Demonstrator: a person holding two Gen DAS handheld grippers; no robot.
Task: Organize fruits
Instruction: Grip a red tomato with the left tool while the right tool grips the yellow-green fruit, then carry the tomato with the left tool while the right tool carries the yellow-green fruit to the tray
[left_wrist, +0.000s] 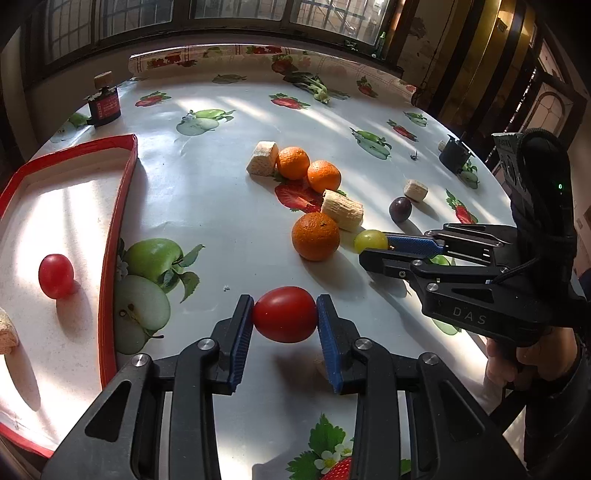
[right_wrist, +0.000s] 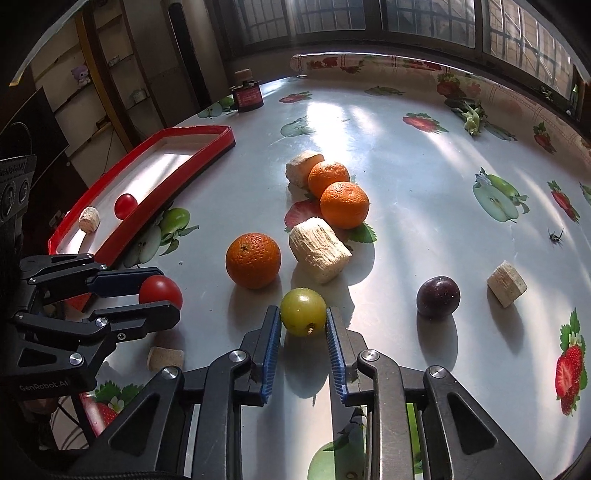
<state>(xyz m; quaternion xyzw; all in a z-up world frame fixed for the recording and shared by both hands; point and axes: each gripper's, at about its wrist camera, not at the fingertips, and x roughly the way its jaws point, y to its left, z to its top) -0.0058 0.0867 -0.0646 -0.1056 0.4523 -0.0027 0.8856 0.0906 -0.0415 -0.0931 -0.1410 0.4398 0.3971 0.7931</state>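
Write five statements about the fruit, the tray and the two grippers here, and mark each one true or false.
1. The left gripper grips a red tomato. True.
2. The right gripper grips a dark plum. False: a green grape sits between its pads; the dark plum lies loose on the table.
3. The red-rimmed tray holds a tomato and a pale chunk. True.
4. Four oranges lie on the table. False: there are three, the nearest apart from the other two.
5. The tray is full of oranges. False: no orange lies in it.
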